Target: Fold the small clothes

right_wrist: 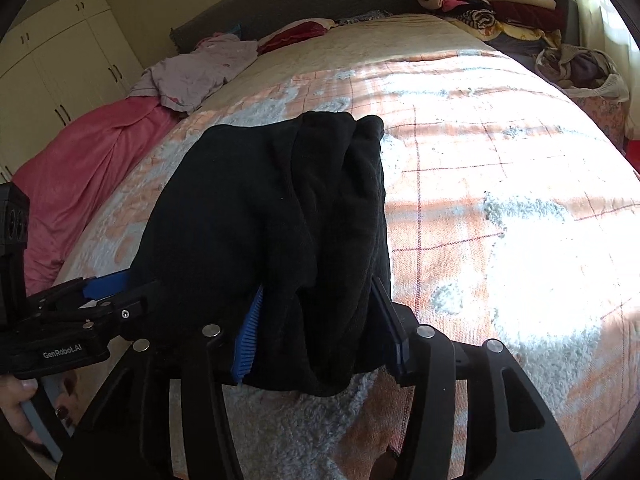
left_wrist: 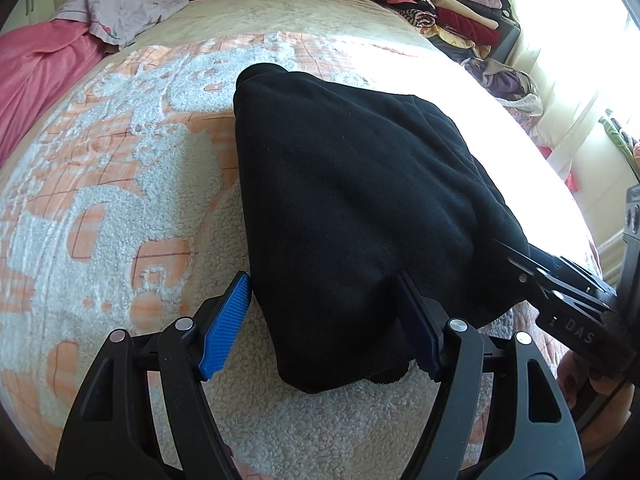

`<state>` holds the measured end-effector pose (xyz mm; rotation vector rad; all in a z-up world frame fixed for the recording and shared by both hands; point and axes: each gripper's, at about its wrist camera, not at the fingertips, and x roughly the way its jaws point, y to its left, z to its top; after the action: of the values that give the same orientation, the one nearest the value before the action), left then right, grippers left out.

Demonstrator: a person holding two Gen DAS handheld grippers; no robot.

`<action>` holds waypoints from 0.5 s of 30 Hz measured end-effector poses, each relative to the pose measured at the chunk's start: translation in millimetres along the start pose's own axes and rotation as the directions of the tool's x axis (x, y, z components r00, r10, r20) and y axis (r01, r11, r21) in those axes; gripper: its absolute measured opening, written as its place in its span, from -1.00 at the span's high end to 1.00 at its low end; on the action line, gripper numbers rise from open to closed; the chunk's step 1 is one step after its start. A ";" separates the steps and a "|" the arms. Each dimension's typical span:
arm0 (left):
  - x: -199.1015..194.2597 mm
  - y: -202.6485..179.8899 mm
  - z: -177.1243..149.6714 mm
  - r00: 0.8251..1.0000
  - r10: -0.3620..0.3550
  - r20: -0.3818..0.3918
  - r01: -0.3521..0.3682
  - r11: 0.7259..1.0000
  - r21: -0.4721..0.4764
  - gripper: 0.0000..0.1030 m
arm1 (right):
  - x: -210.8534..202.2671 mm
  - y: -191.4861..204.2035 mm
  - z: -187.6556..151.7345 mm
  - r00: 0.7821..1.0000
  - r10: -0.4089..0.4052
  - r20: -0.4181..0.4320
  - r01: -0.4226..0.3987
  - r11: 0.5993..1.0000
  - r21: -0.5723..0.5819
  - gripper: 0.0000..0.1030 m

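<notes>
Right tongs' (left_wrist: 516, 264) tips, buried under the black garment (left_wrist: 352, 208); grip state perhaps untellable there.

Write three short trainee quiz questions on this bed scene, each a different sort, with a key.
1. True or false: the black garment lies on the bed.
2. Which lies beside the pink blanket? A) lilac garment B) a laptop C) a shoe
3. Fill in: the left gripper has its near edge between fingers spread ____.

Key: 1 true; 2 A; 3 open.
</notes>
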<state>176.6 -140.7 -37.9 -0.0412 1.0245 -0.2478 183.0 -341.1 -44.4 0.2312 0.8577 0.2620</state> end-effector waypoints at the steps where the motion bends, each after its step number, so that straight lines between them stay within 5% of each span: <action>1: -1.6 0.7 -0.2 1.000 -0.002 0.003 0.002 1.000 -0.001 -0.25 | -4.7 2.8 -1.3 0.999 -0.032 0.014 0.032 0.999 -0.009 -0.33; 2: -3.2 1.2 -0.5 1.000 -0.004 0.007 0.004 1.000 -0.001 -0.25 | -9.1 5.2 -3.0 0.998 -0.061 0.026 0.062 0.998 -0.022 -0.54; 12: -20.2 8.3 -4.3 0.999 -0.024 0.033 0.024 1.000 -0.001 -0.25 | -52.2 13.1 -17.8 0.971 -0.167 0.168 0.172 0.985 -0.017 -0.87; 15: -31.4 11.7 -4.9 0.998 -0.026 0.057 0.026 1.000 0.001 -0.52 | -64.7 17.9 -22.8 0.961 -0.193 0.196 0.199 0.980 -0.013 -0.91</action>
<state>159.2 -122.0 -15.8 -0.0609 0.9679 -0.2697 122.6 -342.7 -7.3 0.1371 0.6763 0.0663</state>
